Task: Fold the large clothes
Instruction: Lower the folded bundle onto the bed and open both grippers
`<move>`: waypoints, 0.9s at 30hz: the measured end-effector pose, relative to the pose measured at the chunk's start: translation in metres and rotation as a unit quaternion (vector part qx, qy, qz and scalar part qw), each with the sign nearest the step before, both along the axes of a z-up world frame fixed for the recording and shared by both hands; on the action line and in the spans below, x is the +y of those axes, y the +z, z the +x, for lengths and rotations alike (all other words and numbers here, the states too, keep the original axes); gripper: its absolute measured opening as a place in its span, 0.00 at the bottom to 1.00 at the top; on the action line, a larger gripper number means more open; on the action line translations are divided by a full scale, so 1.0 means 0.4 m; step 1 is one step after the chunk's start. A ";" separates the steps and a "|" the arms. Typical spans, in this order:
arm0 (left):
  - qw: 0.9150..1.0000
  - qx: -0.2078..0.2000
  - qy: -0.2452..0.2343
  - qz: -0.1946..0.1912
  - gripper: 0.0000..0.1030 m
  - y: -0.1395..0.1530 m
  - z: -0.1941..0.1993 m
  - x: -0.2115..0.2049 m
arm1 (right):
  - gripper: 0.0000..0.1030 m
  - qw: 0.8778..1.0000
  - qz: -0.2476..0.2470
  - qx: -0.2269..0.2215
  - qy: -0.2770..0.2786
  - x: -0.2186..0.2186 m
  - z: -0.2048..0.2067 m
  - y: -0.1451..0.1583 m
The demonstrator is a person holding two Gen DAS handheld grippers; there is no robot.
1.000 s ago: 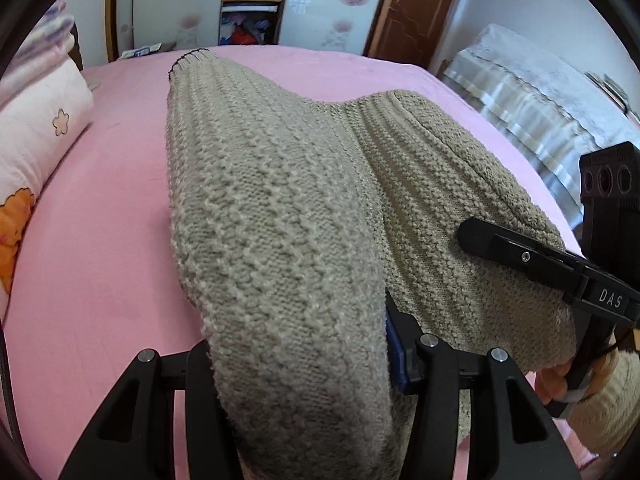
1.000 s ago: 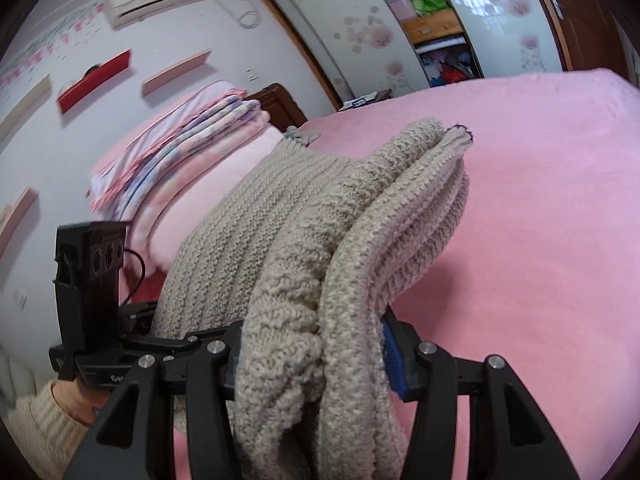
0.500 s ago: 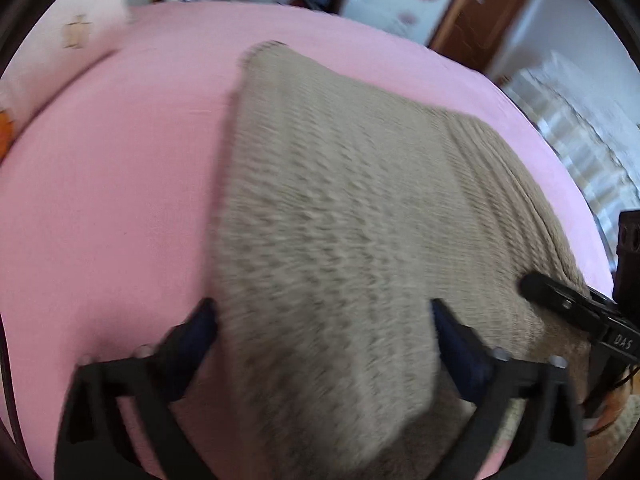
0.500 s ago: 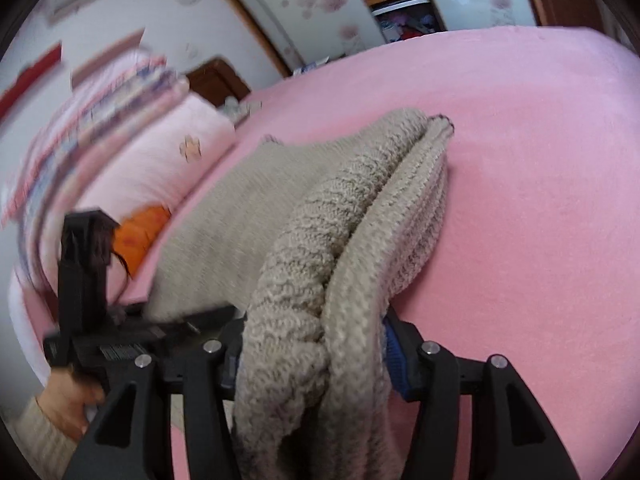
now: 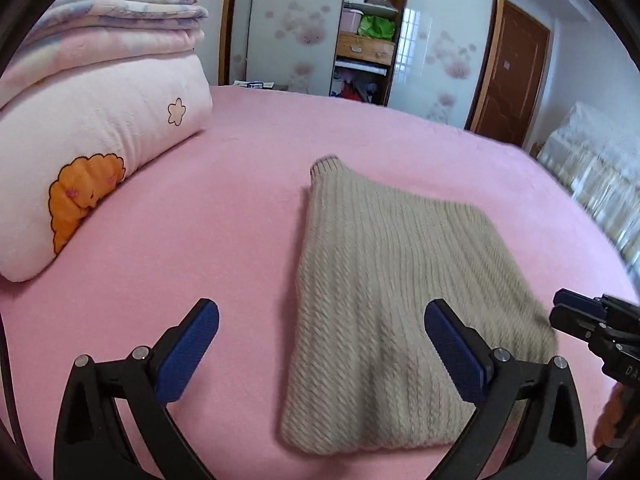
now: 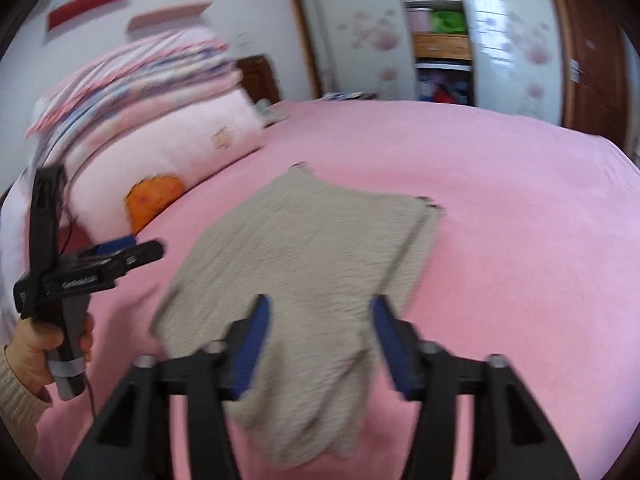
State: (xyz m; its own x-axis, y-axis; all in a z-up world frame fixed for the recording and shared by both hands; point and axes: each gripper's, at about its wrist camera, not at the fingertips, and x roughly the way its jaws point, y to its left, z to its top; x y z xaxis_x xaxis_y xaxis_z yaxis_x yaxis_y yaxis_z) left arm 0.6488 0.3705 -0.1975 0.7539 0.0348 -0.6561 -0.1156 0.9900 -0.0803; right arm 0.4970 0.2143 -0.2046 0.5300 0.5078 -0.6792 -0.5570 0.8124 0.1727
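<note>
A beige knitted sweater (image 5: 392, 296) lies folded flat on the pink bed (image 5: 224, 208); in the right wrist view the sweater (image 6: 312, 256) is blurred. My left gripper (image 5: 320, 336) hovers over its near left edge, open wide, with nothing touching its blue pads. My right gripper (image 6: 320, 340) hangs over the near end of the sweater. Its jaws are closing, the knit shows between them, and the pads do not press on it. Each gripper appears in the other's view: the right gripper (image 5: 576, 312) at the sweater's right edge, the left gripper (image 6: 120, 256) held by a hand (image 6: 24, 344).
A pink pillow with an orange cartoon print (image 5: 92, 160) and stacked folded blankets (image 5: 120, 28) lie at the left of the bed. A wardrobe with open shelves (image 5: 368, 36) and a brown door (image 5: 516, 76) stand behind. Another bed or sofa (image 5: 592, 176) is at the right.
Both grippers held the sweater bunched between their jaws; both have let go. The sweater now lies flat on the bed, and both grippers have pulled back from it.
</note>
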 end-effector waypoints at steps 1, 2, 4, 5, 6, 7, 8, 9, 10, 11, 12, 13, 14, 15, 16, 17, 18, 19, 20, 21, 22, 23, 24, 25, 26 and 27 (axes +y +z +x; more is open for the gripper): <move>1.000 0.010 0.000 0.016 0.99 -0.012 -0.009 -0.009 | 0.23 1.000 -0.010 0.002 0.008 0.015 -0.005 -0.009; 0.999 0.025 -0.001 0.031 0.99 -0.038 0.001 -0.026 | 0.20 1.000 -0.022 0.006 0.015 0.026 -0.011 -0.024; 0.998 0.048 0.005 0.047 0.99 -0.071 -0.009 -0.033 | 0.17 0.998 -0.055 0.019 0.019 0.042 -0.015 -0.068; 0.997 0.058 0.012 0.052 0.99 -0.088 -0.002 -0.031 | 0.15 0.997 -0.068 0.020 0.015 0.042 -0.013 -0.083; 0.996 0.066 0.021 0.056 0.99 -0.100 0.008 -0.029 | 0.11 0.996 -0.085 0.024 0.007 0.035 -0.006 -0.104; 0.995 0.074 0.028 0.055 0.99 -0.112 0.014 -0.023 | 0.03 0.995 -0.091 0.033 -0.002 0.024 0.003 -0.116; 0.995 0.077 0.032 0.050 0.99 -0.119 0.008 -0.015 | 0.00 0.995 -0.087 0.046 -0.009 0.007 0.014 -0.127; 0.995 0.079 0.035 0.039 0.99 -0.120 0.011 -0.011 | 0.00 0.995 -0.076 0.059 -0.015 -0.012 0.024 -0.132; 0.995 0.081 0.037 0.037 0.99 -0.114 0.009 -0.013 | 0.00 0.995 -0.068 0.068 -0.020 -0.026 0.029 -0.132; 0.995 0.080 0.040 0.039 0.99 -0.107 0.010 -0.017 | 0.00 0.995 -0.059 0.075 -0.022 -0.038 0.033 -0.128; 0.995 0.079 0.037 0.042 0.99 -0.099 0.009 -0.022 | 0.00 0.995 -0.056 0.076 -0.025 -0.043 0.034 -0.121; 0.995 0.080 0.031 0.045 0.99 -0.088 0.007 -0.031 | 0.00 0.995 -0.055 0.075 -0.027 -0.051 0.030 -0.111; 0.995 0.080 0.028 0.048 0.99 -0.076 0.003 -0.038 | 0.00 0.996 -0.052 0.073 -0.029 -0.057 0.024 -0.096; 0.995 0.079 0.025 0.051 0.99 -0.064 -0.002 -0.048 | 0.00 0.996 -0.048 0.070 -0.030 -0.058 0.021 -0.083; 0.995 0.076 0.021 0.054 0.99 -0.048 -0.010 -0.058 | 0.00 0.996 -0.048 0.064 -0.032 -0.058 0.014 -0.067; 0.996 0.074 0.019 0.055 0.99 -0.035 -0.012 -0.064 | 0.02 0.997 -0.046 0.060 -0.034 -0.064 0.005 -0.052; 0.996 0.074 0.018 0.054 0.99 -0.019 -0.018 -0.071 | 0.03 0.997 -0.041 0.058 -0.037 -0.069 -0.003 -0.035; 0.996 0.075 0.016 0.051 0.99 -0.003 -0.026 -0.080 | 0.03 0.997 -0.037 0.059 -0.040 -0.077 -0.013 -0.016; 0.996 0.075 0.016 0.049 0.99 0.014 -0.034 -0.088 | 0.03 0.997 -0.034 0.059 -0.042 -0.084 -0.024 0.000; 0.996 0.074 0.017 0.046 0.99 0.033 -0.047 -0.100 | 0.03 0.997 -0.032 0.058 -0.047 -0.093 -0.037 0.023; 0.996 0.072 0.017 0.041 0.99 0.054 -0.060 -0.111 | 0.03 0.997 -0.032 0.056 -0.050 -0.099 -0.043 0.041; 0.997 0.071 0.017 0.037 0.99 0.073 -0.073 -0.121 | 0.03 0.997 -0.032 0.053 -0.053 -0.108 -0.056 0.062; 0.997 0.070 0.018 0.032 0.99 0.096 -0.092 -0.136 | 0.03 0.996 -0.031 0.052 -0.059 -0.122 -0.073 0.089; 0.997 0.071 0.017 0.026 0.99 0.119 -0.113 -0.153 | 0.05 0.996 -0.031 0.051 -0.065 -0.134 -0.088 0.108; 0.997 0.069 0.019 0.026 0.99 0.141 -0.133 -0.172 | 0.08 0.996 -0.026 0.052 -0.072 -0.155 -0.106 0.134; 0.997 0.065 0.022 0.031 0.99 0.166 -0.160 -0.196 | 0.18 0.995 -0.021 0.053 -0.077 -0.170 -0.119 0.156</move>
